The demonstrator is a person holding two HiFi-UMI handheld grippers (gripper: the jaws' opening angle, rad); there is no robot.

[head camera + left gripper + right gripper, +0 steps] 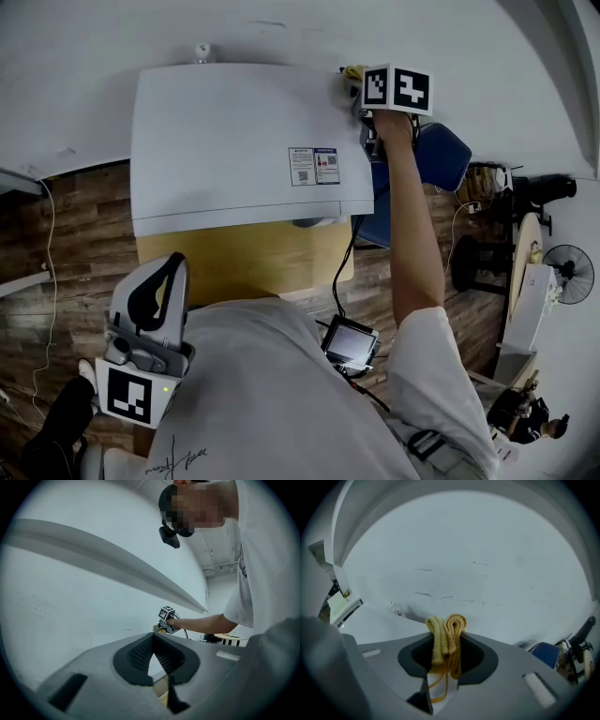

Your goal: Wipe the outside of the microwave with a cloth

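Room: wood-plank floor, white wall, pale wooden table.
Microwave: white, standing on the table against the wall, top face towards the head camera.
Cloth: yellow, folded, pinched in the right gripper at the rear right corner of the microwave; contact with the casing not clear.
Right gripper: at the end of an outstretched arm, jaws clamped onto the cloth, loose threads hanging beneath.
Left gripper: held low beside the body, well apart from the microwave, pad tips meeting, nothing between them.
Head view only: stickers on the microwave top, small screen on a cable.
Left gripper view only: marker cube of the right gripper seen from the side, above the arm.
Right gripper view only: separate folds of the cloth, faint scuffs on the wall.
Count: one microwave, one cloth, two grippers (left gripper empty), two stickers, one screen.
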